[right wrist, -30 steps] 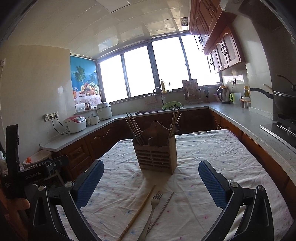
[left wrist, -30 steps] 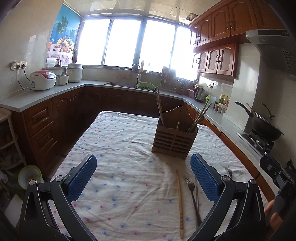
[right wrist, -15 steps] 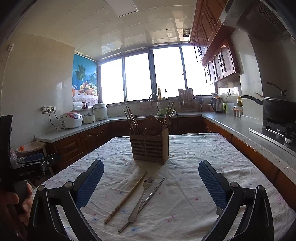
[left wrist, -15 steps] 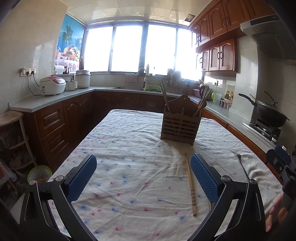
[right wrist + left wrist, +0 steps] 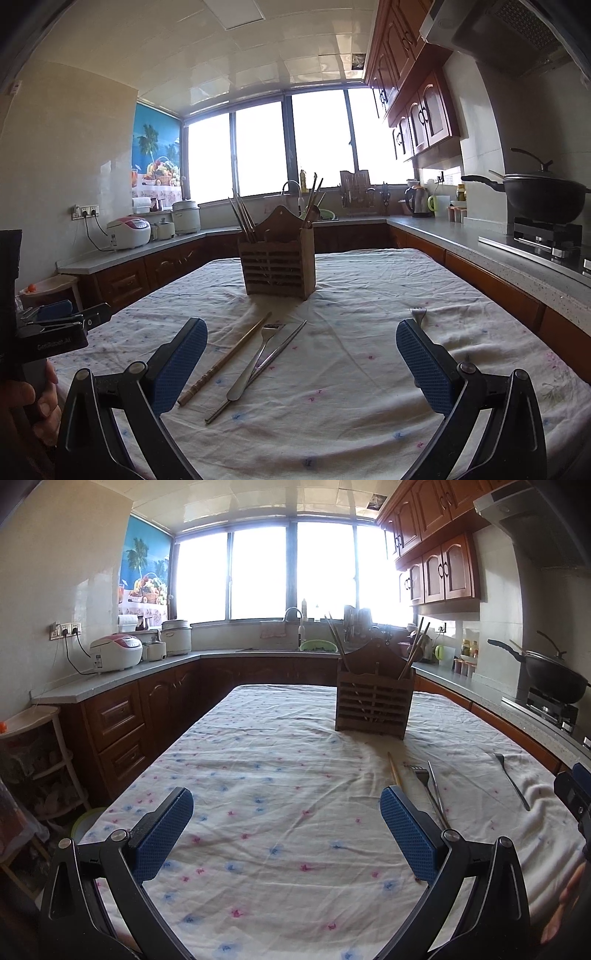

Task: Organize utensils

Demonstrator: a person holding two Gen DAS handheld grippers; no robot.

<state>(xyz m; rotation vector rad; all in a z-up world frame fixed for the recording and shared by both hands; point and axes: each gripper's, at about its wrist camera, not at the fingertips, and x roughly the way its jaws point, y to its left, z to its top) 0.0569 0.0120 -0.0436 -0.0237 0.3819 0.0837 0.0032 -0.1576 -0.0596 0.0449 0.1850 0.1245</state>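
We see the left gripper (image 5: 286,829) with its blue pads spread wide, empty, hovering over the floral tablecloth (image 5: 280,760) and touching nothing. The right gripper (image 5: 301,363) is the same: pads wide apart, nothing between them, clear of the cloth. The wooden utensil holder (image 5: 277,267) stands upright toward the far middle of the table, with chopsticks (image 5: 242,216) sticking up from its left and right compartments. Loose on the cloth, near side of the holder, lie a wooden chopstick (image 5: 225,360), a fork (image 5: 256,360) and a metal chopstick (image 5: 258,371), side by side and angled; the fork and metal chopstick seem to touch along their handles, though we cannot tell for sure. In the left wrist view the right pad hides the near ends of that group. A second fork (image 5: 511,781) lies apart, further right; the left wrist view shows its whole length, while in the right wrist view only its tines show past the right pad. The right wrist view alone shows a hand (image 5: 33,400) at the near left gripping the other gripper's handle, whose black body carries small white lettering, too blurred to read reliably. The left wrist view shows fingertips at the near right edge. No other writing is legible.
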